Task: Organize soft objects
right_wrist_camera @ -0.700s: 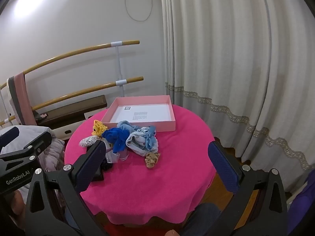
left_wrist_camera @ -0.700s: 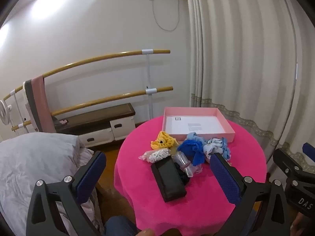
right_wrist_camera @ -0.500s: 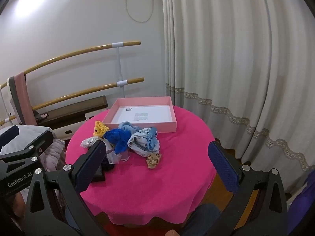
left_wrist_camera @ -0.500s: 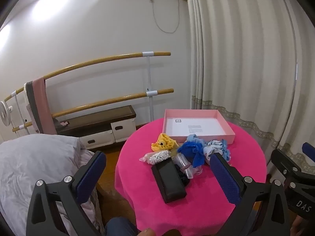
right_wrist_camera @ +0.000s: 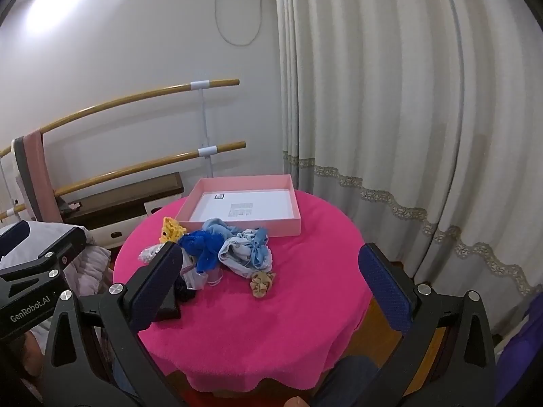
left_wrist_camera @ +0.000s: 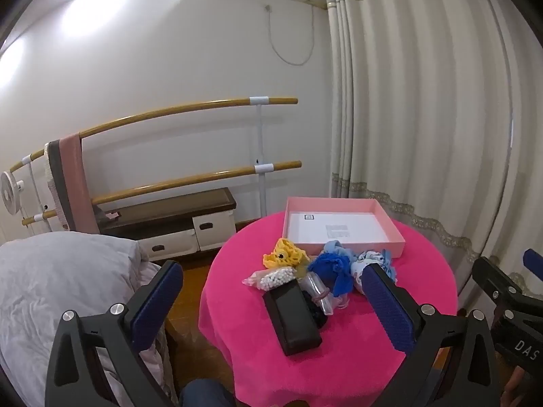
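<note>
While both the left gripper point(left_wrist_camera: 271, 291) and right gripper point(right_wrist_camera: 271, 271) are held wide and empty, tangled blue cloth point(right_wrist_camera: 203, 247) could be dragged out together if pinched carelessly.

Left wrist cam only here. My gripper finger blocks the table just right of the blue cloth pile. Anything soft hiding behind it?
Observer: Yes. A small tan scrunchie lies on the pink tablecloth, just in front of the light blue patterned cloth.
Operator: Right gripper state? I only see its edge.
Observer: The right gripper is wide open, with nothing between its fingers, and it hangs short of the pile.
Operator: Free space right of the scrunchie?
Observer: Yes. From the scrunchie to the table's right edge the tablecloth is bare.
</note>
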